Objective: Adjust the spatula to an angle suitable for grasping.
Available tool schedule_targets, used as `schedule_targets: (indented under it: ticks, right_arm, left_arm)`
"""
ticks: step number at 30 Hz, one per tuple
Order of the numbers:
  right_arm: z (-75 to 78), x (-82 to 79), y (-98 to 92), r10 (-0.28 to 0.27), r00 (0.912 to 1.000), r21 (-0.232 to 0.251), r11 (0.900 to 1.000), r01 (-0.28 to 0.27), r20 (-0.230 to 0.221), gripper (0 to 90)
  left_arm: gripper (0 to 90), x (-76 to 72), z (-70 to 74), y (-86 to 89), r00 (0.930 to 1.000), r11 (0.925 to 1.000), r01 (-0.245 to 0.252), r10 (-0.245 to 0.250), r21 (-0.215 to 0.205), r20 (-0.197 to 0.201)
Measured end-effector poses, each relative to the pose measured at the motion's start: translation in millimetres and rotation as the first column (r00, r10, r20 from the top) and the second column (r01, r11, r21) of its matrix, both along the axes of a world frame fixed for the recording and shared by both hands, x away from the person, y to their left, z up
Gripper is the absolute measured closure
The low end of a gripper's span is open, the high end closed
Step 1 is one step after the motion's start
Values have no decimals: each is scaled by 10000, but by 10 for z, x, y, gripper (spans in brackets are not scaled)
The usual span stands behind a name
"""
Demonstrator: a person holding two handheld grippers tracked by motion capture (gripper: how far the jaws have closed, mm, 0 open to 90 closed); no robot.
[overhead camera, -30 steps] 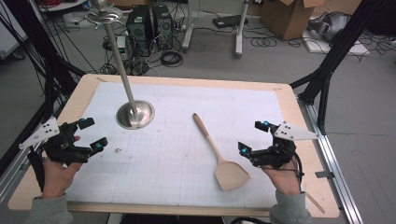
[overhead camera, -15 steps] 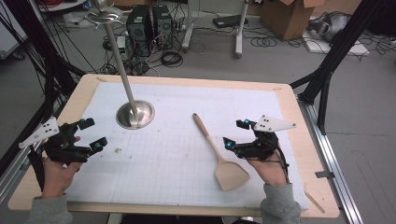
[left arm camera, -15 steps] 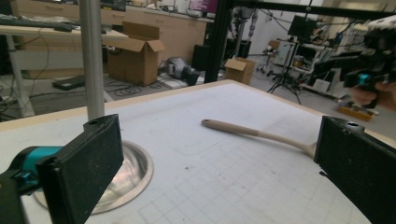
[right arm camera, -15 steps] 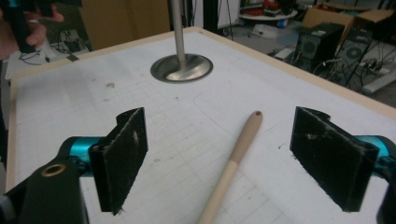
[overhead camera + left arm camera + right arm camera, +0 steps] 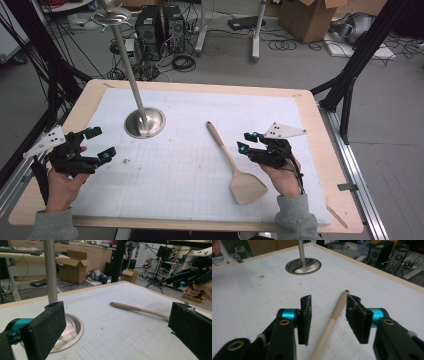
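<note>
A wooden spatula (image 5: 231, 162) lies on the white gridded mat, blade toward the front edge. My right gripper (image 5: 245, 142) sits just right of its handle. In the right gripper view the handle (image 5: 334, 312) runs between the two jaws of the right gripper (image 5: 328, 305), with a gap on each side. The jaws have just been closing and the pads do not touch the wood. My left gripper (image 5: 101, 143) rests near the mat's left edge, jaws wide open and holding nothing. In the left gripper view the left gripper (image 5: 117, 315) faces the spatula (image 5: 140, 310).
A metal stand with a round base (image 5: 145, 122) and a tall leaning pole (image 5: 127, 65) stands at the mat's back left, also seen as the base (image 5: 303, 265) and the pole (image 5: 50, 272). The wooden table rim (image 5: 330, 150) frames the mat. Boxes, computers and cables lie on the floor beyond.
My right gripper moved left to the spatula's handle and its jaws narrowed around it. The left gripper and the spatula stayed where they were.
</note>
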State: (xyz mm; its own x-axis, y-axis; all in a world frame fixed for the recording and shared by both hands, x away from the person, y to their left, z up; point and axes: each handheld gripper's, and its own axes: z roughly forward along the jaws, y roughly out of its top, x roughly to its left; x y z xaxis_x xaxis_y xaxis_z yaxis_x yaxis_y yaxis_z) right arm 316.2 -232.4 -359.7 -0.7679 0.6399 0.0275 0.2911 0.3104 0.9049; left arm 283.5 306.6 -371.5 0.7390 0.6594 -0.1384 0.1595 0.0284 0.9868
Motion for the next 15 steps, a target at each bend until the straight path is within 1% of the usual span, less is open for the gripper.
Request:
schedule_targets:
  ticks: [1,2,3,4,5,6,9,10,11,12,13,14,15]
  right_arm:
    - [0,0,0,0,10000,0,10000,0,0,596]
    - [-23,16,20,-131,9999,-85,9999,131,-7,655]
    - [-34,21,28,-229,9997,-97,9997,228,-32,674]
    - [-34,21,28,-229,9997,-97,9997,228,-32,674]
    - [-47,32,34,-299,9996,-96,9995,298,-8,705]
    - [-65,46,48,-398,9991,-164,9991,396,-121,745]
    - [-81,54,83,-458,9989,-360,9983,455,-75,809]
    - [-84,55,92,-450,9990,-387,9982,447,-61,829]
    - [-84,55,92,-450,9990,-387,9982,447,-61,829]
    - [-93,64,106,-432,9991,-403,9983,432,5,863]
    - [-93,64,106,-432,9991,-403,9983,432,5,863]
    - [-98,68,109,-402,9992,-392,9984,399,-67,869]
    - [-113,86,117,-405,9991,-385,9985,399,-144,895]
  left_arm:
    - [18,0,0,0,10000,10000,0,0,0,0]
    - [17,0,-2,1,10000,10000,-13,13,-14,-16]
    - [18,2,-5,3,10000,10000,-15,15,-26,-21]
    - [18,2,-7,7,10000,10000,-20,20,-10,-28]
    - [18,2,-9,9,10000,10000,-51,51,-8,-42]
    - [18,2,-10,10,10000,10000,-51,51,-14,-44]
    - [18,3,-12,15,10000,10000,-75,75,-12,-34]
    - [18,4,-12,13,10000,10000,-82,82,-14,-41]
    - [18,5,-14,13,10000,10000,-68,68,-8,-53]
    - [18,8,-17,11,10000,10000,-71,71,-4,-58]
    - [18,11,-20,11,10000,10000,-65,66,30,-63]
    - [18,13,-24,7,9999,10000,-72,72,14,-84]
    - [18,15,-27,7,9999,10000,-59,59,36,-102]
